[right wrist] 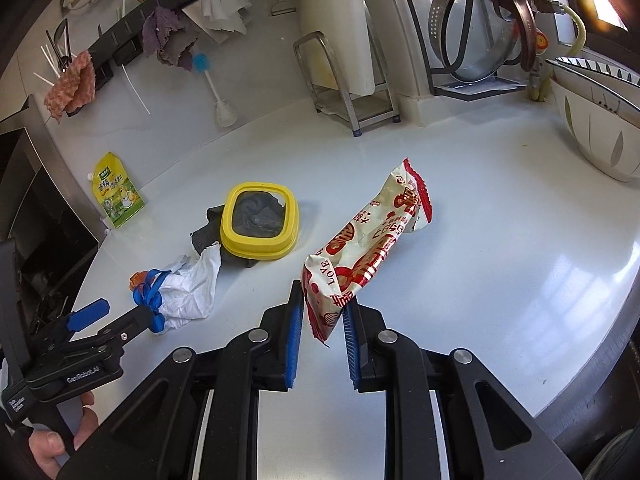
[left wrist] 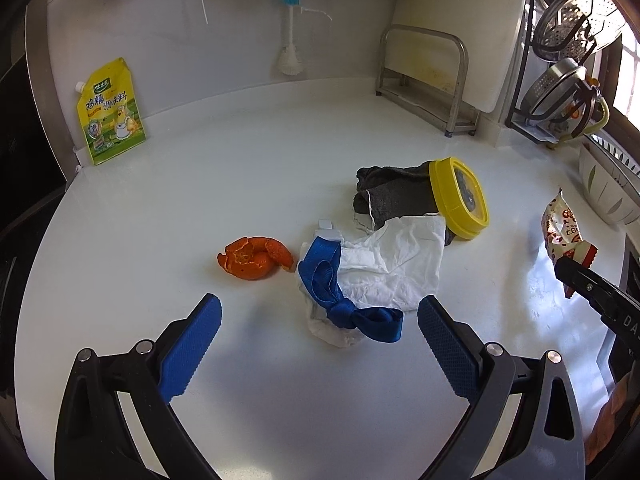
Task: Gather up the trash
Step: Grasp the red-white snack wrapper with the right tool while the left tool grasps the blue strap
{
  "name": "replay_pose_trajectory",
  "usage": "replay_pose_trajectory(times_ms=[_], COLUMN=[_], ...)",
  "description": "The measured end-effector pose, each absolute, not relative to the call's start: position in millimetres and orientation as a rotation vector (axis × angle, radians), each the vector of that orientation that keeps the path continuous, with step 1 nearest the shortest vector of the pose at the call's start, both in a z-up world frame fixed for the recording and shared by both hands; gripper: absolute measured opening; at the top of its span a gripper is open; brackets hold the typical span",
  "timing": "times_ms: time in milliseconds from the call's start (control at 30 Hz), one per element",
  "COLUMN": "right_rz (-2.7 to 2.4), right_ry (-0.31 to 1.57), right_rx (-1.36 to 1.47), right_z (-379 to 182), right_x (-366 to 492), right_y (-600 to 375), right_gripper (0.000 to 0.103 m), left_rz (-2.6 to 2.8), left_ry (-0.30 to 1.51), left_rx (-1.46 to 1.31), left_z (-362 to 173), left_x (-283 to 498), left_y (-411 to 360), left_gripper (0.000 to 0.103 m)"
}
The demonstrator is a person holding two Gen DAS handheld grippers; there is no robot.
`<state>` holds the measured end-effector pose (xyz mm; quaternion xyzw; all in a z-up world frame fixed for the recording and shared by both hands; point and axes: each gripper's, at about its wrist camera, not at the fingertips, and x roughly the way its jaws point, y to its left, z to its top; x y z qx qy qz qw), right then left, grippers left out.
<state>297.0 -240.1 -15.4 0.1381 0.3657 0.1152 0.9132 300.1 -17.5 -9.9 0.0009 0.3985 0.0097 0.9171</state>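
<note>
Snack wrapper (right wrist: 370, 240) between right fingers (right wrist: 295, 320)

Home kitchen, white counter (left wrist: 240, 184), pot rack (right wrist: 472, 40)

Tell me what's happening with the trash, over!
Right gripper shut on the red-and-white plastic snack wrapper. Left gripper open, aimed at the crumpled white tissue with blue ribbon. Nothing blocking.

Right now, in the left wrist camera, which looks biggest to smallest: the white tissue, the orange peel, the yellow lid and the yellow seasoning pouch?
1. White tissue, clearly the largest.
2. Yellow lid and yellow seasoning pouch look about alike; the pouch stands farther back, so I won't rank them.
3. Orange peel, smallest.
</note>
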Motion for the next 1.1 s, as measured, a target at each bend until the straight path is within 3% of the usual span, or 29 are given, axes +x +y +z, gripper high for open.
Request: replay_pose_trajectory(times_ms=[200, 367, 567, 833, 967, 1100], right_rz=[0.252, 0.26, 0.26, 0.262, 0.263, 0.264], right_ry=[0.76, 0.76, 0.763, 0.767, 0.768, 0.768], right_rx=[0.326, 0.327, 0.326, 0.326, 0.327, 0.326], right_z=[-16, -16, -17, -18, -18, -18], right_x=[300, 301, 301, 302, 302, 302], right_y=[-245, -244, -243, -243, -243, -243], right_gripper=[0.019, 0.019, 0.019, 0.019, 0.019, 0.019], left_rz=[0.074, 0.091, 0.06, 0.041, 0.015, 0.005], left_ry=[0.865, 0.88, 0.876, 0.829, 0.845, 0.85], left_rx=[-0.013, -0.005, -0.013, -0.004, -0.004, -0.017], left_z=[-19, -23, -21, -10, -12, -13], left_x=[311, 312, 307, 299, 301, 301], left_y=[-14, -12, -10, -3, -2, -1], left_gripper=[0.093, 0.066, 0.042, 0.041, 0.016, 0.01])
